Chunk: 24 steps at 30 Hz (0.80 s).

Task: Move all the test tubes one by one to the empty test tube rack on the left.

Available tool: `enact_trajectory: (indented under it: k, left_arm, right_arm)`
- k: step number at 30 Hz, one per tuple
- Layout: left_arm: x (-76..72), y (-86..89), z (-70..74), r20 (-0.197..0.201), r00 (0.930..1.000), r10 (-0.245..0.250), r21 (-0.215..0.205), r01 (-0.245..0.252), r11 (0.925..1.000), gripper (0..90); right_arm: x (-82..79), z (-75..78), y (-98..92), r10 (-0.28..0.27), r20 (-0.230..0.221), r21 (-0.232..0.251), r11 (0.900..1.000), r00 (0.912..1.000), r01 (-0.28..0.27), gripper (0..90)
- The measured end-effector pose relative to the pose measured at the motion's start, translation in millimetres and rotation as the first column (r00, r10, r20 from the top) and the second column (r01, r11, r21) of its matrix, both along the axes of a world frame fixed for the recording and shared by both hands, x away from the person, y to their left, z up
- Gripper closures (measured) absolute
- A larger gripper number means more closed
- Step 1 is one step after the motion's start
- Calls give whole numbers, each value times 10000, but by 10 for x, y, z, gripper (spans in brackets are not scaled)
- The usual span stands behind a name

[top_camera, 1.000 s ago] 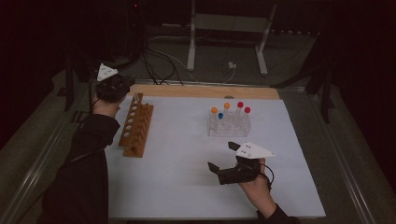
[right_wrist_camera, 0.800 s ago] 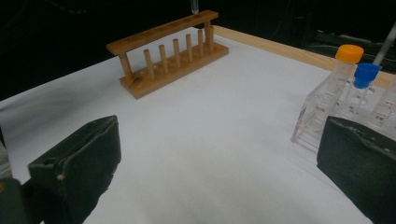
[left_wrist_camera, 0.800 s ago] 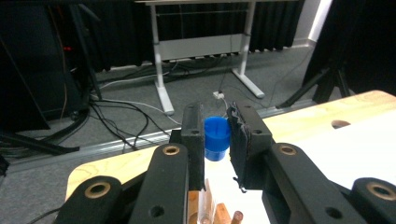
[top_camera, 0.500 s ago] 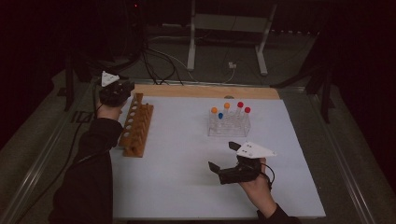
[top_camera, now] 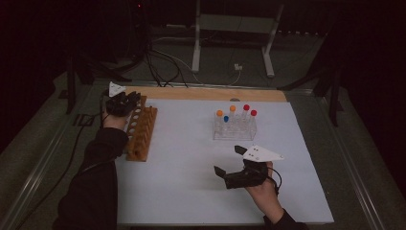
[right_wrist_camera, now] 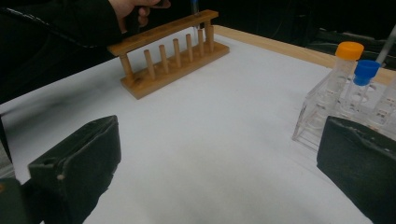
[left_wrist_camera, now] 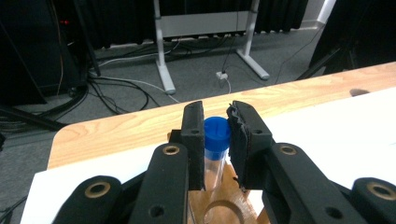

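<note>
My left gripper (top_camera: 125,100) is over the far end of the wooden tube rack (top_camera: 141,132) and is shut on a clear tube with a blue cap (left_wrist_camera: 215,140). In the left gripper view both pads press the tube just under its cap. Its lower end dips toward a hole in the rack's top bar (left_wrist_camera: 224,212). My right gripper (top_camera: 228,160) hovers low over the white mat in front of the clear plastic rack (top_camera: 234,127), jaws wide apart with nothing between them. That rack holds several tubes with orange, blue and red caps.
A white mat (top_camera: 191,158) covers the table, with a bare wooden strip (top_camera: 215,94) along the far edge. Beyond it are cables and a metal stand (top_camera: 230,28) on the floor. In the right gripper view the wooden rack (right_wrist_camera: 173,51) lies far left and the clear rack (right_wrist_camera: 345,93) close on the right.
My left hand has sunk with the blue-capped tube toward the far end of the wooden rack. The right hand has kept still.
</note>
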<state>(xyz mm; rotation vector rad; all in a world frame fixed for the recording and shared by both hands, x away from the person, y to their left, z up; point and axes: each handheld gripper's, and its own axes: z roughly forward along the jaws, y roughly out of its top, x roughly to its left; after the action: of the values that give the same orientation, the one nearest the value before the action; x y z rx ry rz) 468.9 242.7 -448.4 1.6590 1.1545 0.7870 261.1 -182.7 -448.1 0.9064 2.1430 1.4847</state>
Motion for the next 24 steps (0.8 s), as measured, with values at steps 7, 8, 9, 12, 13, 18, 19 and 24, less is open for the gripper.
enact_trajectory:
  k: [7,8,9,12,13,18,19,24]
  left_arm:
    - [8,-3,-74,-155,9999,44,73,-43,10000,771]
    - [7,-2,-72,-183,9998,65,95,-64,9999,771]
    - [6,-4,-67,-223,9998,15,155,-12,9999,771]
    - [-4,-26,-55,-316,9995,-70,357,81,9993,768]
    - [-4,-26,-51,-341,9994,-57,377,70,9993,768]
    - [1,-11,-27,-667,9976,-167,348,191,9992,753]
    - [-4,-22,-22,-795,9967,-182,497,222,9985,725]
    - [-102,-52,75,-983,9945,-348,642,412,9971,525]
  right_arm:
    - [1,1,-5,7,-25,24,10000,10000,-7,0]
    - [1,3,-5,2,-24,45,10000,10000,-1,0]
    - [1,4,-7,8,-4,52,10000,10000,-8,0]
    - [4,6,-13,48,34,71,10000,10000,-48,0]
    - [7,7,-15,78,29,86,9999,10000,-78,0]
    - [4,25,-30,-77,208,105,9999,9998,75,0]
    - [3,34,-36,-156,223,95,9998,9996,154,0]
    - [14,59,-76,-365,312,-4,9993,9988,365,0]
